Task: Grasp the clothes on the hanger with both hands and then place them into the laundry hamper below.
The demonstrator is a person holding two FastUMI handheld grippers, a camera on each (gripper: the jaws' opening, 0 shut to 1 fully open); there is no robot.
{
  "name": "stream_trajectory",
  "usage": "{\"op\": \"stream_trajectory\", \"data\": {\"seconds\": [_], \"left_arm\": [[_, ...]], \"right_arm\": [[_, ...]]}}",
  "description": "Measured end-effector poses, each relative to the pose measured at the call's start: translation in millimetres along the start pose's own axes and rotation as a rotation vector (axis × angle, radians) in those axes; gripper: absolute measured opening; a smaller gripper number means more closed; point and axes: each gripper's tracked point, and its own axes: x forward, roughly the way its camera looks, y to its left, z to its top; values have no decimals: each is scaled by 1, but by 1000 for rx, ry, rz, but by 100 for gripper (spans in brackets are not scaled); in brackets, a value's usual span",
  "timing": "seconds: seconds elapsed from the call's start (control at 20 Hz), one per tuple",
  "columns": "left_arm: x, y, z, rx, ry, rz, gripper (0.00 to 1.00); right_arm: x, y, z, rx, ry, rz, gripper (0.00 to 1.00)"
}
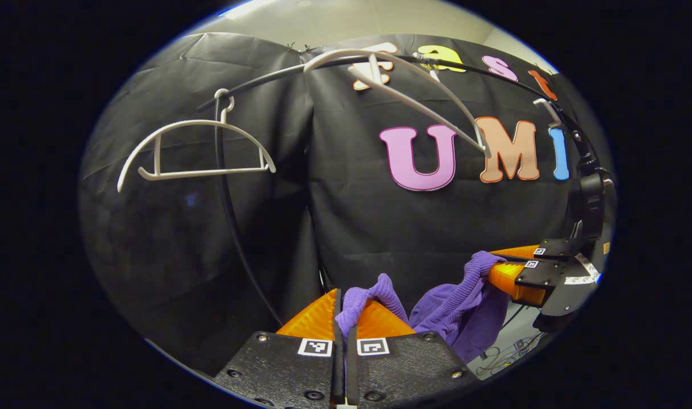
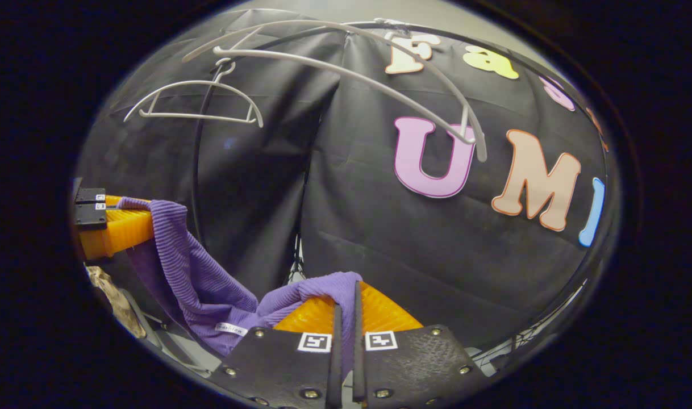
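Hanging slack between the two grippers is a purple ribbed knit garment (image 1: 459,309), sagging in a loose fold off the hanger. In the left gripper view it is lying at 5 o'clock; in the right gripper view it (image 2: 201,278) is draping from 9 toward 6 o'clock. A small white label (image 2: 230,328) is showing on its lower fold, its writing too small to read.

The left gripper (image 1: 344,318) is pinching one bunched corner, its fingers nearly closed with cloth squeezed between them. The right gripper (image 2: 346,301) is clamping another edge the same way, fingers narrow on the fabric.

An empty white hanger (image 1: 195,150) is hanging at 10 o'clock from a black curved rail (image 1: 255,82), and a second white hanger (image 1: 403,85), tilted, is sitting near 12 o'clock. Black cloth is covering the wall behind. Cables (image 1: 508,352) are lying on the floor at 4 o'clock.
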Motion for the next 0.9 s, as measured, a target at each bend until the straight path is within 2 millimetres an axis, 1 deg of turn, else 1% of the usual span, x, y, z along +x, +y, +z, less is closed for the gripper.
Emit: {"op": "stream_trajectory", "data": {"seconds": [0.05,0.15,0.2,0.25,0.3,0.4,0.55,0.75,0.85,0.9], "left_arm": [[4,0,-5,-1,15,-2,1],[7,1,-17,1,41,-3,2],[6,1,-22,3,51,-5,2],[6,1,-27,5,61,-6,4],[8,1,-32,9,72,-8,0],[14,1,-42,17,95,-11,2],[17,2,-54,29,124,-13,2],[22,4,-78,40,175,-12,2],[24,5,-91,42,204,-13,2],[24,5,-98,42,219,-14,2]], "right_arm": [[1,1,-5,0,12,3,5],[1,3,-16,0,33,8,5],[3,3,-20,1,43,11,7],[4,3,-23,3,53,14,7],[6,3,-29,2,63,18,7],[8,6,-38,-3,84,28,7],[11,11,-49,-16,114,41,7],[17,17,-73,-19,172,55,8],[20,21,-89,-14,208,64,8],[18,23,-97,-17,223,68,8]]}}
